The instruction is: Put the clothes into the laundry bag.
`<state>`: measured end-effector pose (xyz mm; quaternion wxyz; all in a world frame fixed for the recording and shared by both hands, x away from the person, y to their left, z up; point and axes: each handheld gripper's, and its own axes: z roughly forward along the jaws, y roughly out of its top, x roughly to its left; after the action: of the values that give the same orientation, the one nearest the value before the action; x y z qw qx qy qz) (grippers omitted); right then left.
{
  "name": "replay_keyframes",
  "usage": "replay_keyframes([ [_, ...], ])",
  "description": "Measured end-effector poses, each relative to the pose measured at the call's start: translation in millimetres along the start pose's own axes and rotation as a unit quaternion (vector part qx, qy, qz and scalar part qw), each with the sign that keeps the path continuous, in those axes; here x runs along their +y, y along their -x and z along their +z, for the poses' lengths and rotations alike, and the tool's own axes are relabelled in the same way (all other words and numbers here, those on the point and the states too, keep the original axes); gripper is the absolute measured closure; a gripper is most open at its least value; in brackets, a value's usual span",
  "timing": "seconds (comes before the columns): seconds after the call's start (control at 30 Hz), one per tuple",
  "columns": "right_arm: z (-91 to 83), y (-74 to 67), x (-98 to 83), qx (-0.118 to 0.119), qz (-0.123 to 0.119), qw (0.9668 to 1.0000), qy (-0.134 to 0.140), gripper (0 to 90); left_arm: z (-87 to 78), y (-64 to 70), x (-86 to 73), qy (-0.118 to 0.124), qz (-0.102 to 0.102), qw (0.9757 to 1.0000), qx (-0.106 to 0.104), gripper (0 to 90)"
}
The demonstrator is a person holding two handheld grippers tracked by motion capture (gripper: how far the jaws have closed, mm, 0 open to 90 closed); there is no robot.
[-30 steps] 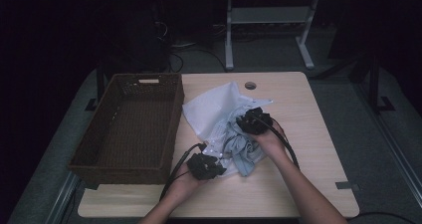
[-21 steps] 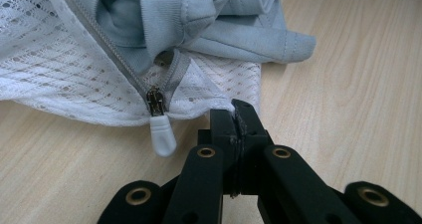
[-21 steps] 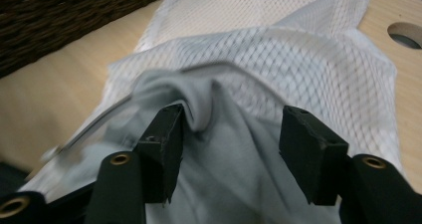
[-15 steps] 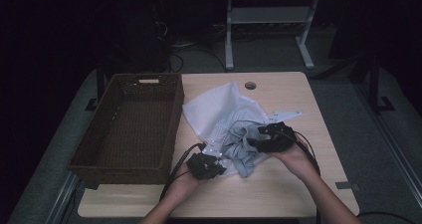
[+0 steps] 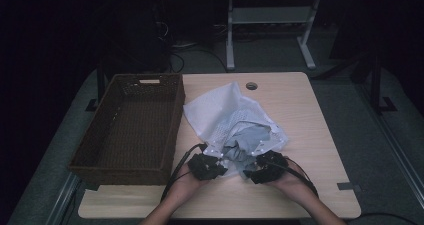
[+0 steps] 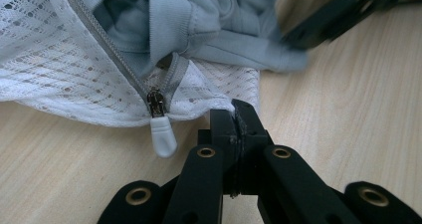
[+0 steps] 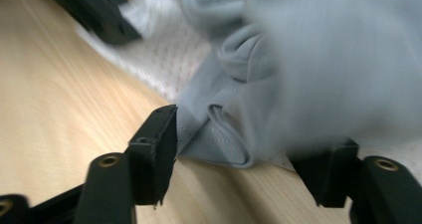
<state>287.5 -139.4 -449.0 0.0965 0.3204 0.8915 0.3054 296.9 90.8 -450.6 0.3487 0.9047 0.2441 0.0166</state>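
A white mesh laundry bag point(image 5: 225, 115) lies on the table with a grey garment point(image 5: 245, 142) bunched in its open mouth. My left gripper point(image 5: 207, 166) sits at the bag's near edge. In the left gripper view it point(image 6: 234, 115) is shut on the mesh corner of the bag point(image 6: 59, 79), beside the white zipper pull point(image 6: 162, 139). My right gripper point(image 5: 267, 169) rests at the bag's near right. Its jaws have just been opening and it point(image 7: 241, 159) stands open with a fold of the grey garment point(image 7: 278, 74) between the fingers, which do not press on it.
A brown wicker basket point(image 5: 90, 157) stands left of the bag, close to my left gripper. The light wood table point(image 5: 310, 115) has a cable hole point(image 5: 251, 86) at the back. Beyond the far edge are a dark floor and desk legs point(image 5: 230, 30).
My right gripper has come from the middle of the bag toward the near edge, and its jaws stand wider. The left gripper has stayed in place on the bag's corner.
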Motion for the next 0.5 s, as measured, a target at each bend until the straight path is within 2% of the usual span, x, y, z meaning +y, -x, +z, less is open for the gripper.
replay_keyframes([
  [0.1, 7.0, -4.5, 0.5, -0.011, -0.008, 0.9998, -0.012, 42.7, -0.4, -0.5, 0.0, 0.0, 0.001, 1.0, -0.001, 89.0],
  [0.13, 8.7, -6.2, 1.0, -0.014, -0.01, 0.9998, -0.014, 54.2, -0.3, -0.7, 0.1, -0.001, 0.002, 1.0, 0.0, 89.0],
  [0.17, 8.6, -6.1, 1.3, -0.015, -0.01, 0.9998, -0.012, 60.1, -0.3, -0.7, 0.1, -0.001, 0.002, 1.0, 0.0, 89.0],
  [0.2, 8.5, -6.4, 1.5, -0.024, -0.013, 0.9996, -0.011, 71.1, -0.3, -0.8, 0.1, -0.001, 0.002, 1.0, -0.001, 89.0],
  [0.27, 9.4, -5.8, 0.6, -0.024, -0.013, 0.9995, -0.014, 78.5, -0.1, -0.2, 0.3, 0.0, 0.002, 1.0, 0.0, 89.0],
  [0.43, 5.9, -1.9, 1.3, -0.015, 0.001, 0.9999, 0.005, 83.0, 0.3, 0.2, 0.6, -0.002, 0.004, 1.0, 0.0, 89.0],
  [0.5, 1.1, 1.2, 5.7, -0.017, 0.009, 0.9995, 0.025, 83.6, 1.1, 1.3, 0.6, -0.004, 0.006, 1.0, -0.002, 89.0],
])
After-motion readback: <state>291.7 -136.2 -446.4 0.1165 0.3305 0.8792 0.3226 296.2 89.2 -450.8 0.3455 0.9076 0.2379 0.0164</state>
